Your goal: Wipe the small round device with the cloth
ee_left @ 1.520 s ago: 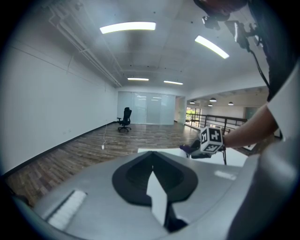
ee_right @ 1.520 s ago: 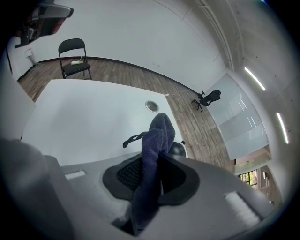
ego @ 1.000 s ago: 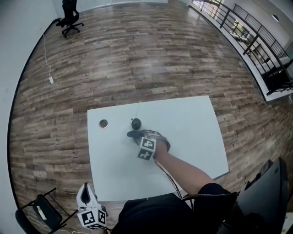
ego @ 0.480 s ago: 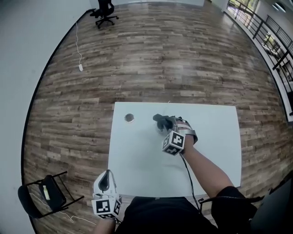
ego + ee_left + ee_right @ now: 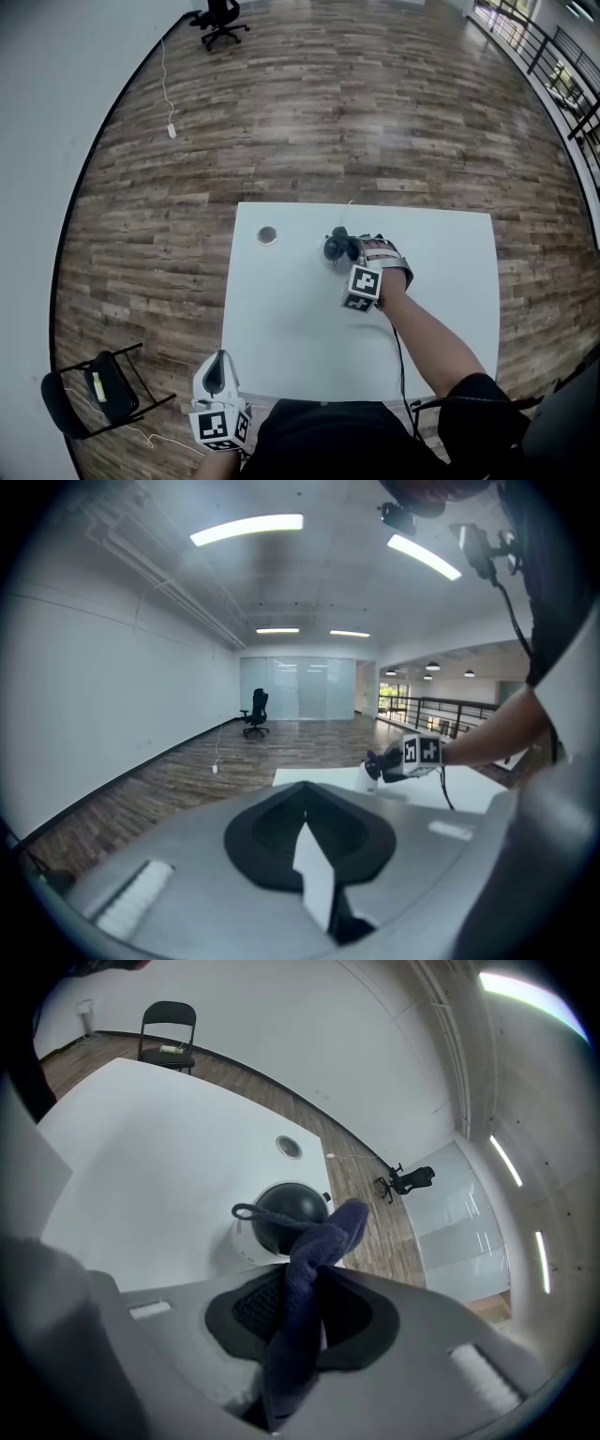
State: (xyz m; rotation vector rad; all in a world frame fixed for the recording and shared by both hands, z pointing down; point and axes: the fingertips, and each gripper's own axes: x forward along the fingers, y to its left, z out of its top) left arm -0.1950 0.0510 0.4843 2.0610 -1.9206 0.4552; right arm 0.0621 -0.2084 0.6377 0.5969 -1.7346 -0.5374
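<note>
The small round device (image 5: pixel 284 1213), a black dome on a white base, stands on the white table (image 5: pixel 281 328) near its far edge. In the head view the device (image 5: pixel 332 248) sits just left of my right gripper (image 5: pixel 350 253). That right gripper (image 5: pixel 302 1302) is shut on a dark blue cloth (image 5: pixel 314 1260). The cloth's free end and its loop lie against the dome's near side. My left gripper (image 5: pixel 216 373) hangs off the table's near left corner, its jaws together and holding nothing. In the left gripper view the left gripper (image 5: pixel 314 864) points toward the table.
A round cable hole (image 5: pixel 268 234) is set in the table left of the device. A folding chair (image 5: pixel 103 396) stands on the wood floor by the table's near left corner. An office chair (image 5: pixel 220 17) and a floor cable (image 5: pixel 169 94) are far off.
My right gripper has carried the cloth from the near side of the device up against its dome and has rolled. The left gripper has barely moved.
</note>
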